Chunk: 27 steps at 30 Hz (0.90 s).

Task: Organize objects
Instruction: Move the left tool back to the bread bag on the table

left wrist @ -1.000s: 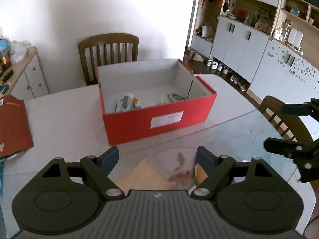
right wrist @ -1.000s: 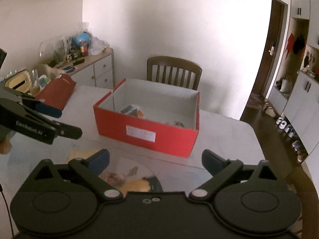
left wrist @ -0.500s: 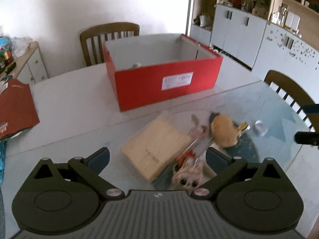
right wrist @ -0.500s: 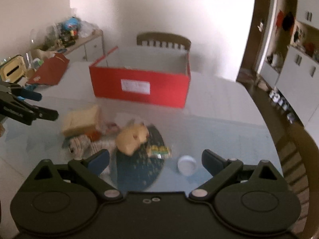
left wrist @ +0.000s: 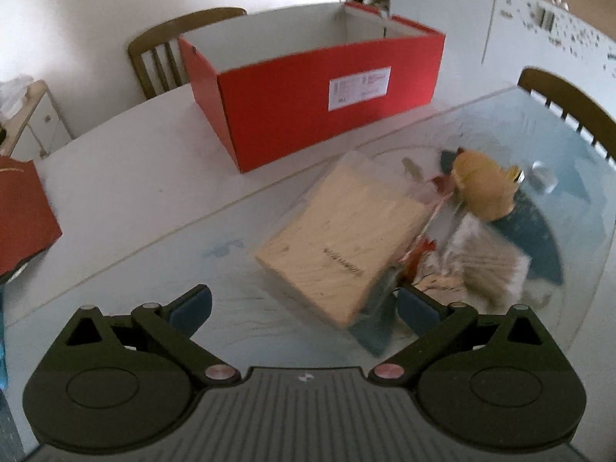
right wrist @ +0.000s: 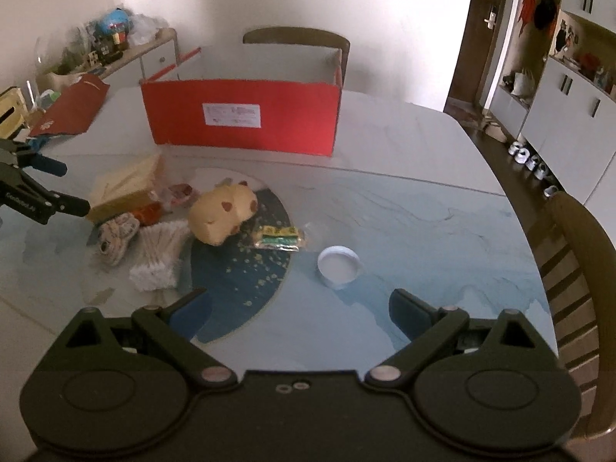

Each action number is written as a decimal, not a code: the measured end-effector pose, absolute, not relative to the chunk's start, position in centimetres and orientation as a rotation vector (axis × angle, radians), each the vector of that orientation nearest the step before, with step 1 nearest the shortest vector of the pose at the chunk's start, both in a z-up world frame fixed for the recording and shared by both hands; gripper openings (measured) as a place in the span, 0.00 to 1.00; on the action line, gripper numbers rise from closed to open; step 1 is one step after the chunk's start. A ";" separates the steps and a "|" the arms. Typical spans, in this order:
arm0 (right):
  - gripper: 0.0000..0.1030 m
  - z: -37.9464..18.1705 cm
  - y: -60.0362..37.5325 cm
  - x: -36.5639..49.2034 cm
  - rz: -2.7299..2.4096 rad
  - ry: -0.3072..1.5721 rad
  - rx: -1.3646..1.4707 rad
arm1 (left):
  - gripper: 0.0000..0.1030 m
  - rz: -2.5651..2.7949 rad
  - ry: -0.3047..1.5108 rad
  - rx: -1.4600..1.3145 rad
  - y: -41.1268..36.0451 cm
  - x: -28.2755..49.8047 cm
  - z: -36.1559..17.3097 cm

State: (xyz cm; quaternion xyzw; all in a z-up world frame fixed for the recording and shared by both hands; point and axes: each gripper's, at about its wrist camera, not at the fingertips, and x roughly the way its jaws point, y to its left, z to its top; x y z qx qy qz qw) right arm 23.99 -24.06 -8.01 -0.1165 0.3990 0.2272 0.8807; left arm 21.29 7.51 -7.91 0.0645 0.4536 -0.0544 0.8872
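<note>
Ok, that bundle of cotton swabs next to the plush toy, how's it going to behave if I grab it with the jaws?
The bundle of cotton swabs is probably very light, being thin sticks with fluffy tips. It looks loosely bunched and fanned out, so it may flex or spread when squeezed; whether a wrapper holds it is unclear. Lying flat on the smooth glass tabletop, it would likely slide if pushed.

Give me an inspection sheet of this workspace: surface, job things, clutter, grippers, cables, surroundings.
Surface: table, pale, with a blue printed area near the camera.
Job's things: red box open-topped; in front of it lie a tan packet, plush toy, cotton swabs, small green packet and white lid.
Clutter: red bag at the table's left edge.
Grippers: left gripper open, empty, by the tan packet; right gripper open, empty.
Cables: nothing seen.
Surroundings: wooden chair behind the box; white cabinets; cluttered sideboard.
</note>
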 end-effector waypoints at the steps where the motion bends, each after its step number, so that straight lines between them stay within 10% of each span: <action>1: 0.96 -8.2 -24.1 24.2 0.471 0.838 -0.243 | 1.00 -0.121 0.951 0.146 7.6 21.6 -8.2; 27: 0.84 -14.0 -23.6 31.5 0.458 0.956 -0.285 | 1.00 -0.268 1.014 0.237 7.0 27.5 -11.2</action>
